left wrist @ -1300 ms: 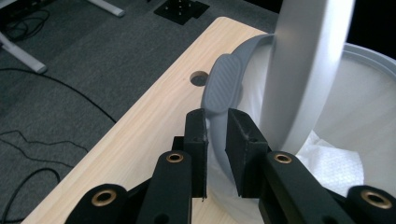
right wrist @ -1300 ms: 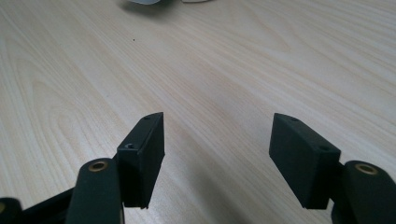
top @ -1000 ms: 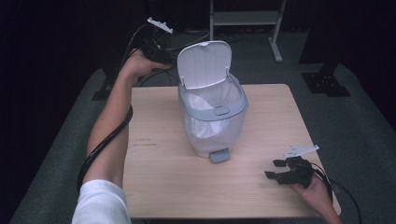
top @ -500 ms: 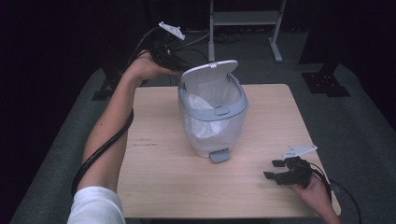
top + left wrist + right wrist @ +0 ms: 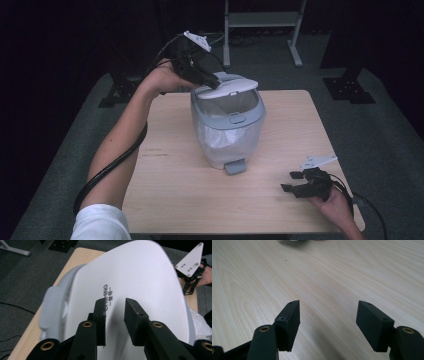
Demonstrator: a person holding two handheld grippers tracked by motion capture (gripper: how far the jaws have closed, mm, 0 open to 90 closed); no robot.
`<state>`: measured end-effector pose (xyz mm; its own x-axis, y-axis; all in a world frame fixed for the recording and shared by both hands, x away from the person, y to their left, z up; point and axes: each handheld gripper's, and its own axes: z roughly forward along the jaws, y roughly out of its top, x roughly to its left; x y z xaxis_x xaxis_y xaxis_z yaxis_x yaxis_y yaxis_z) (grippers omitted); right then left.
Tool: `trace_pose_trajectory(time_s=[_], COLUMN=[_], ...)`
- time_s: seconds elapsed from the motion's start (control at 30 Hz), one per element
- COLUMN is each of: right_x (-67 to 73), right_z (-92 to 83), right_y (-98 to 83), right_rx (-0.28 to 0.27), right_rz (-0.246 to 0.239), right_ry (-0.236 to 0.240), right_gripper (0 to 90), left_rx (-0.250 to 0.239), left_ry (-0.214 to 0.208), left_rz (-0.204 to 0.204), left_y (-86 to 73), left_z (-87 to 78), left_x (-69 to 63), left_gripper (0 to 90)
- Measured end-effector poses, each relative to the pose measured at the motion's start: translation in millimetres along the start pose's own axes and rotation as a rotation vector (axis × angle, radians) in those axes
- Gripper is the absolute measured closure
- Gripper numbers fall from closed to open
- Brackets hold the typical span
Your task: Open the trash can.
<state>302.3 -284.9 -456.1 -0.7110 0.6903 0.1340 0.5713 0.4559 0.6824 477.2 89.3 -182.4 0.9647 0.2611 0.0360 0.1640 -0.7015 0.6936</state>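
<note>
A grey and white pedal bin [image 5: 227, 132] stands mid-table with a foot pedal [image 5: 235, 166] at its front. Its white lid [image 5: 227, 85] lies almost flat over the rim. My left gripper [image 5: 212, 80] reaches in from behind and rests on the lid. In the left gripper view the lid [image 5: 140, 275] lies under my left gripper [image 5: 115, 302]; its jaws have just been opening, with a narrow gap and nothing between them. My right gripper [image 5: 291, 181] rests near the table's front right corner, open and empty. Its jaws stand wide over bare wood in the right gripper view [image 5: 328, 307].
The light wooden table [image 5: 165, 190] has free room in front of the bin and to both sides. A white liner bag [image 5: 200, 320] sticks out at the bin's rim. A metal rack [image 5: 262, 20] and a black stand foot [image 5: 350, 90] stand on the dark floor behind.
The lid has swung down from upright to nearly flat on the bin. My left gripper moved right and forward with it. The right gripper has stayed where it was.
</note>
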Motion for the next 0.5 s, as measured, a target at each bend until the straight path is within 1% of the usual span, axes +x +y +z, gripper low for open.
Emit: trace_pose_trajectory(time_s=[0.1,0.13,0.23,0.3,0.33,0.4,0.5], right_x=[0.6,0.8,1.8,2.3,2.5,2.3,2.2], right_z=[0.9,1.2,2.0,2.4,2.5,2.6,3.0], right_y=[0.6,0.8,1.7,2.5,3.0,3.4,3.9], right_rx=[0.001,0.001,0.003,0.001,0.0,-0.002,-0.004], right_rz=[-0.005,-0.006,-0.006,-0.008,-0.006,-0.009,-0.009], right_ry=[0.001,0.002,0.004,0.004,0.004,0.004,0.005], right_gripper=[34.6,34.6,34.6,34.6,34.6,34.6,34.6], left_rx=[0.016,0.018,0.049,0.063,0.05,0.039,0.025], left_ry=[-0.019,-0.032,-0.046,-0.055,-0.055,-0.052,-0.031], left_rz=[0.008,0.009,0.032,0.035,0.033,0.034,0.026], left_y=[-0.6,-1.1,-1.8,-3.2,-3.9,-4.8,-7.0], left_z=[8.3,12.8,24.3,30.4,31.3,32.0,32.0], left_x=[-7.7,-11.3,-20.5,-24.3,-25.0,-26.5,-29.6], left_gripper=[68.5,68.1,66.7,65.7,64.6,64.3,64.6])
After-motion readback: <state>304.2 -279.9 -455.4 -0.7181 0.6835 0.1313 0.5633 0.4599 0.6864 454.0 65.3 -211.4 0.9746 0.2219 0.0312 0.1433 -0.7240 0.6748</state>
